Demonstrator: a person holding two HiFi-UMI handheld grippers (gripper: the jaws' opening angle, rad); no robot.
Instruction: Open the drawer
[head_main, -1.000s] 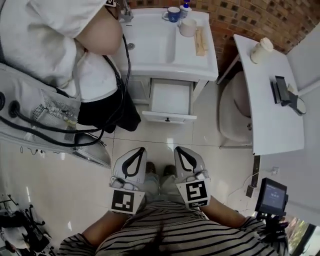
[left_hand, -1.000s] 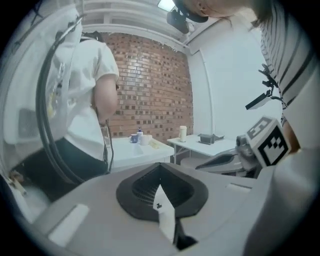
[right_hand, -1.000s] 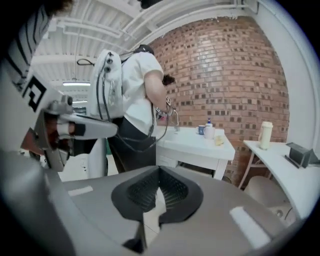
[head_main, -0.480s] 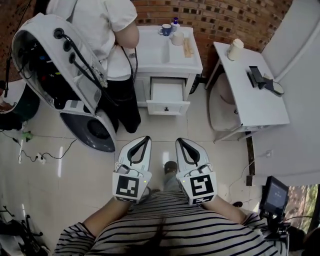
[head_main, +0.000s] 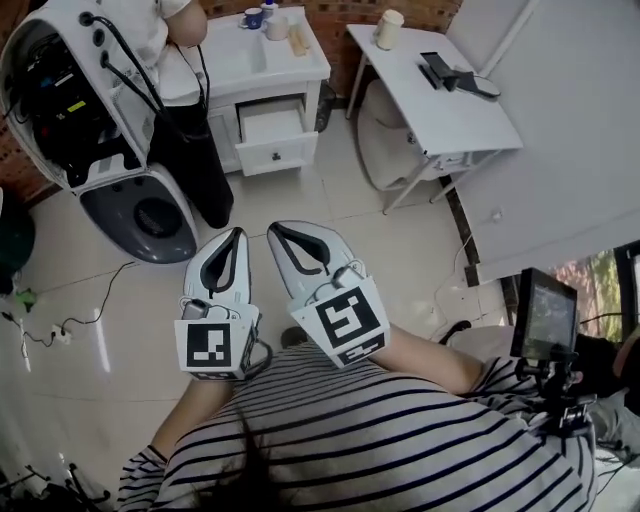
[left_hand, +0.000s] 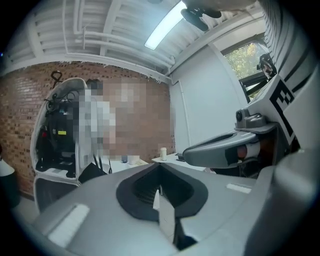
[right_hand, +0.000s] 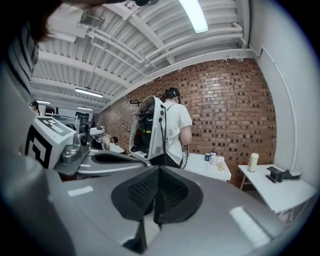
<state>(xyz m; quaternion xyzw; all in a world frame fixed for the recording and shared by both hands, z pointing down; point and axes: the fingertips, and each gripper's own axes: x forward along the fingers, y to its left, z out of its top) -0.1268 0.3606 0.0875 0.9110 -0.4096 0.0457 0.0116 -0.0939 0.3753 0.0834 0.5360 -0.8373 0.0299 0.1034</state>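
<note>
The white cabinet (head_main: 236, 62) stands far off at the top left of the head view, and its drawer (head_main: 270, 124) is pulled out, with the front panel (head_main: 281, 154) facing me. Both grippers hang over the tiled floor, well short of the drawer. My left gripper (head_main: 238, 233) is shut with nothing in it, its tips meeting (left_hand: 160, 166). Beside it my right gripper (head_main: 275, 229) is also shut and empty (right_hand: 159, 167). In the right gripper view the cabinet top (right_hand: 212, 167) shows, but the drawer is hidden behind the jaws.
A person in a white shirt (head_main: 172, 22) stands at the cabinet's left, next to a big white pod machine (head_main: 85, 110). Right of the cabinet are a white table (head_main: 432, 95) with a cup (head_main: 388, 28) and a chair (head_main: 385, 135). A screen on a stand (head_main: 545, 315) is at my right.
I have backed away: the cabinet and open drawer shrank and slid to the upper left. Both grippers rose and stayed shut and empty, side by side.
</note>
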